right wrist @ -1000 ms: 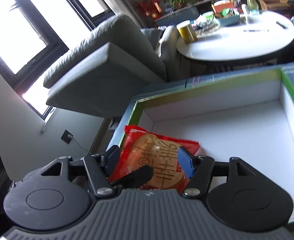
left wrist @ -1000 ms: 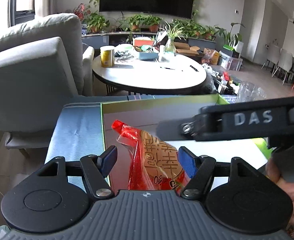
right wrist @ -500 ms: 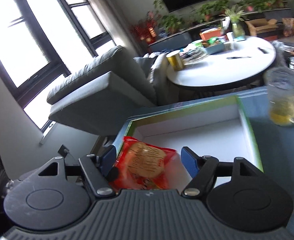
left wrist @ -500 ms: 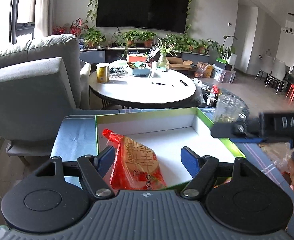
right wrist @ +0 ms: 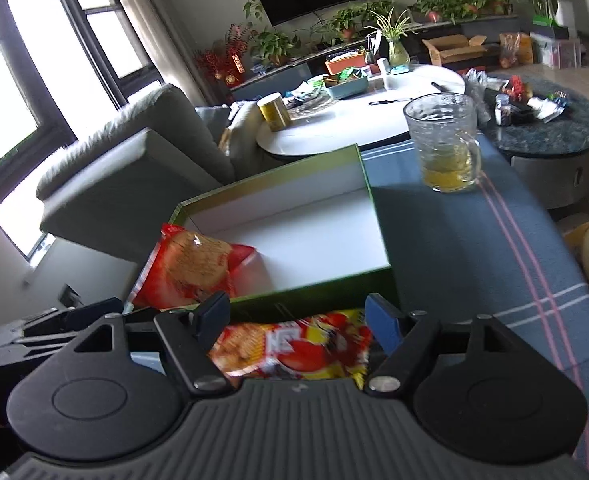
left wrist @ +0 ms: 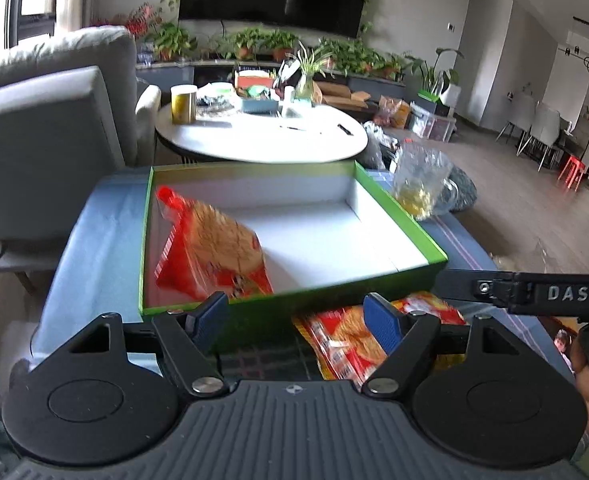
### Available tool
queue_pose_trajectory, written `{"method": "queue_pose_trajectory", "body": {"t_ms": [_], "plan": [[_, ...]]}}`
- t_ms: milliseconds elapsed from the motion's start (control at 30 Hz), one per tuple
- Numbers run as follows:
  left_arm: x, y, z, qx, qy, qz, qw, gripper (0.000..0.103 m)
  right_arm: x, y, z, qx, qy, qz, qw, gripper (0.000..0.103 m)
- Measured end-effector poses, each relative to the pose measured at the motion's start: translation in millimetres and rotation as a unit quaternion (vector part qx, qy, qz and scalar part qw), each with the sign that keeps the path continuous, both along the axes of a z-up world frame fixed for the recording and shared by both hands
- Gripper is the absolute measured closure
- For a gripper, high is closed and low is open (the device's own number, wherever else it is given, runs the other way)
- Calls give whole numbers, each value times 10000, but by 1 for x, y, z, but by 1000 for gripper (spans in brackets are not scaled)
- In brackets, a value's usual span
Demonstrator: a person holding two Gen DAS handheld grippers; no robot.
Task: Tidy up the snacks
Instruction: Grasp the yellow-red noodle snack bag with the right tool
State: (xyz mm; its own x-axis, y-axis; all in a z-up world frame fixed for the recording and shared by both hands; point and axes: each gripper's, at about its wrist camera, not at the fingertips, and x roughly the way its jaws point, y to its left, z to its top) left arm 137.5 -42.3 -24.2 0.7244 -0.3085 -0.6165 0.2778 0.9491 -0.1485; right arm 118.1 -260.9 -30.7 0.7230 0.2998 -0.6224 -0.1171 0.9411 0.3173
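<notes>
A red cracker packet [left wrist: 214, 252] leans against the left wall inside the green-rimmed white box [left wrist: 398, 216]; it also shows in the right wrist view [right wrist: 190, 268]. A second red and yellow snack packet [left wrist: 354, 340] lies on the table in front of the box, also seen in the right wrist view [right wrist: 294, 348]. My left gripper [left wrist: 296, 318] is open and empty, just before the box's near wall. My right gripper [right wrist: 296, 318] is open over the second packet, not closed on it; its arm [left wrist: 534, 292] crosses the left wrist view.
The box [right wrist: 374, 216] sits on a blue striped tablecloth [right wrist: 494, 240]. A glass mug [right wrist: 446, 144] with yellow liquid stands to the box's right. A grey armchair [left wrist: 42, 128] and a round white table [left wrist: 262, 140] lie beyond.
Both grippers have opened and pulled back out of the box, leaving the red cracker packet leaning inside. The right gripper now hangs over a second packet in front of the box.
</notes>
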Motion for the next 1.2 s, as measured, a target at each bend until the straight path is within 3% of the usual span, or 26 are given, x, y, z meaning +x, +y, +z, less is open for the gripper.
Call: {"method": "queue_pose_trajectory", "body": {"t_ms": [433,833,1200], "plan": [[5,-17,-27,108,437,-45,9990,31,2,-16,-41,145,506,-81,9986,28],[4,-21,-31,50,519,-79,9986,29,-4,-23,-48,458,542,-44,9975,27],[6,-22,-38,-187,683,-116,9974,25,-5,-24,-48,447,496,-1,9978,28]]}}
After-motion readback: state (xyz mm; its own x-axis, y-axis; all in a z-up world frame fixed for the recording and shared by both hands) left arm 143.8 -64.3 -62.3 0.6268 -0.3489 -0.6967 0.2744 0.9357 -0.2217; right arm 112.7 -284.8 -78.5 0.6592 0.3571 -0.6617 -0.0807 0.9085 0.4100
